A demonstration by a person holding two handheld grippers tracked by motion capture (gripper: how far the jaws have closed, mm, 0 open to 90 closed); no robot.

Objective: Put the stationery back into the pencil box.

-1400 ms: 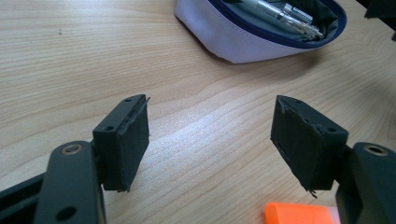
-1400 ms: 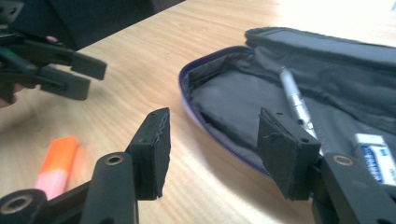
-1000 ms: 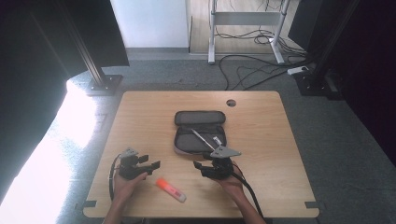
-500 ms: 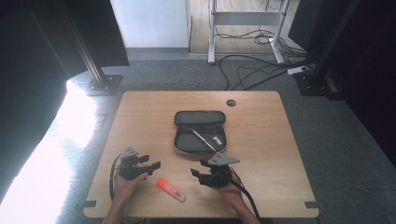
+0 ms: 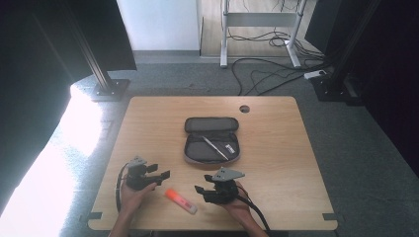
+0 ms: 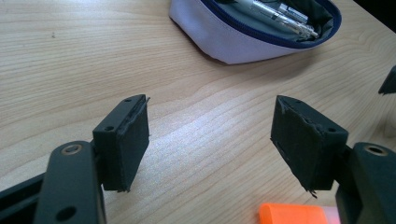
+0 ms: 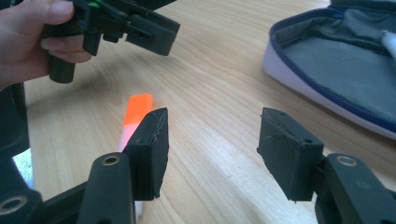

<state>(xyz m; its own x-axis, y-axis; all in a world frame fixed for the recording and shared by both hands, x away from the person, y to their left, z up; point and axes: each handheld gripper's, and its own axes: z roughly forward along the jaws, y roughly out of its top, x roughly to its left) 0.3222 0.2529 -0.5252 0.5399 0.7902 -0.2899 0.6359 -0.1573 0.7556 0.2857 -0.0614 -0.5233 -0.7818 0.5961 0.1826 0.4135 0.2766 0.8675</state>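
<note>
Overhead and two tabletop close-ups, shared highlighter [image 5: 180,200].

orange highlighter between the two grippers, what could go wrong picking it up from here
The orange highlighter lies flat and is round, so it may roll when the open right gripper closes on it. The left gripper hangs close by, also open, and the two could bump. The open pencil case sits just beyond; a nudged highlighter could slide toward it.

Left gripper [image 5: 157,176] and right gripper [image 5: 203,190] hover low, jaws apart, empty.
</note>
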